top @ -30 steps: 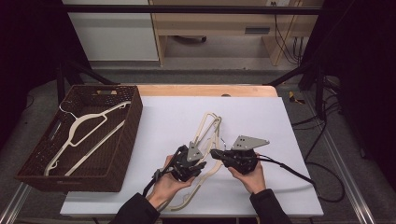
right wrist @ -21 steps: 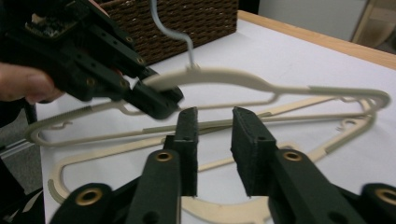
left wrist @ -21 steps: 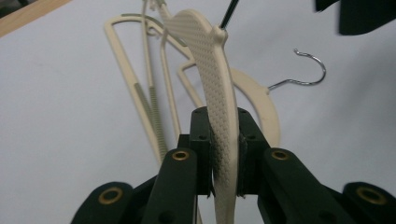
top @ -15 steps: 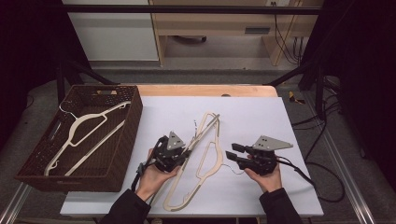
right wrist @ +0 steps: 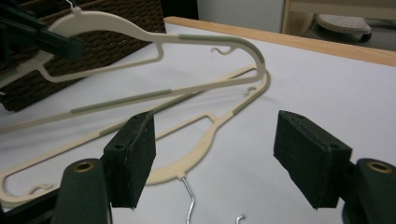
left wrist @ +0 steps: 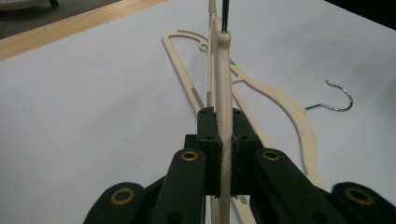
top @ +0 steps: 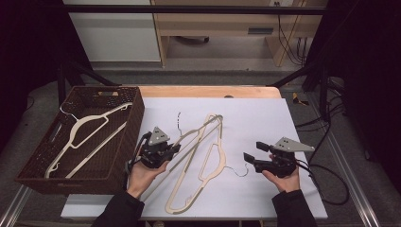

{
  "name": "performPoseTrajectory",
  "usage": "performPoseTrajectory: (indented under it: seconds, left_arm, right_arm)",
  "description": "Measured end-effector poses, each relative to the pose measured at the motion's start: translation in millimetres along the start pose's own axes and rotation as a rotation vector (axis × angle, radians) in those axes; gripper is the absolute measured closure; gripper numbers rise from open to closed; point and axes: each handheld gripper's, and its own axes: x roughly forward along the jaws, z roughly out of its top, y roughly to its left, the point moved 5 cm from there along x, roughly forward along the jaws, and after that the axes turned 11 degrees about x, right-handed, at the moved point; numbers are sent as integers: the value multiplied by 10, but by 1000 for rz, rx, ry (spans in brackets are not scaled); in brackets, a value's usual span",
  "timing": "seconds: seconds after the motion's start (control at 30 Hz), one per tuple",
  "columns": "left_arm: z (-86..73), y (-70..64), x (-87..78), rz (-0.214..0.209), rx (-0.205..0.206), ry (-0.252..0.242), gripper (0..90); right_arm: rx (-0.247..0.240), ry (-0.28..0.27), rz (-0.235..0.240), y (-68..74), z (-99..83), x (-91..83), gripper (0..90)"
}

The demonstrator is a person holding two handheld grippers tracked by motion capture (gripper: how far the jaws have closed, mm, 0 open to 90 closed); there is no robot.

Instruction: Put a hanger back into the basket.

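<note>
My left gripper (top: 171,149) is shut on a cream plastic hanger (top: 196,131) near its neck, holding it tilted up off the white table. In the left gripper view the jaws (left wrist: 223,140) pinch the hanger's thin edge (left wrist: 222,74). A second cream hanger (top: 215,161) lies flat on the table, its metal hook (top: 240,172) pointing right. My right gripper (top: 249,158) hovers just right of that hook, open with nothing between its pads. In the right gripper view the gripper (right wrist: 215,154) faces the flat hanger (right wrist: 201,144), and the raised hanger (right wrist: 140,32) is behind it.
A dark wicker basket (top: 135,118) stands at the table's left edge and holds another cream hanger (top: 85,127). The white table surface (top: 265,118) ends in a wooden strip (top: 203,91) at the back. Cables trail off to the right.
The two grippers, close together over the hangers a second ago, have moved apart. The left went left with one hanger, separating it from the other. The right drew back to the right, empty.
</note>
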Motion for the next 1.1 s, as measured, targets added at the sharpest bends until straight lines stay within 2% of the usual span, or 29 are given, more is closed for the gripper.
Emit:
performPoseTrajectory:
  seconds: [0.07, 0.23, 0.37, 0.6, 0.7, 0.97, 1.1]
  left_arm:
    - [27, 13, -73, -6, 3, -20, 856]
    - [109, 44, -277, -30, 14, -72, 856]
    - [192, 62, -479, -44, 39, -109, 856]
    - [288, 129, -797, -57, 59, -163, 856]
    - [316, 177, -930, -56, 71, -170, 856]
    - [348, 282, -1105, -65, 93, -180, 856]
    - [352, 483, -1249, -55, 83, -181, 856]
  right_arm:
    - [-8, 0, -16, -41, -7, -28, 265]
    - [7, -9, -44, -101, -16, -89, 194]
    - [9, -12, -72, -137, -19, -111, 142]
    - [12, -13, -91, -165, -18, -136, 103]
    - [10, -10, -99, -171, -20, -140, 91]
    - [5, -13, -98, -181, -3, -154, 65]
    - [5, -20, -110, -190, 4, -168, 47]
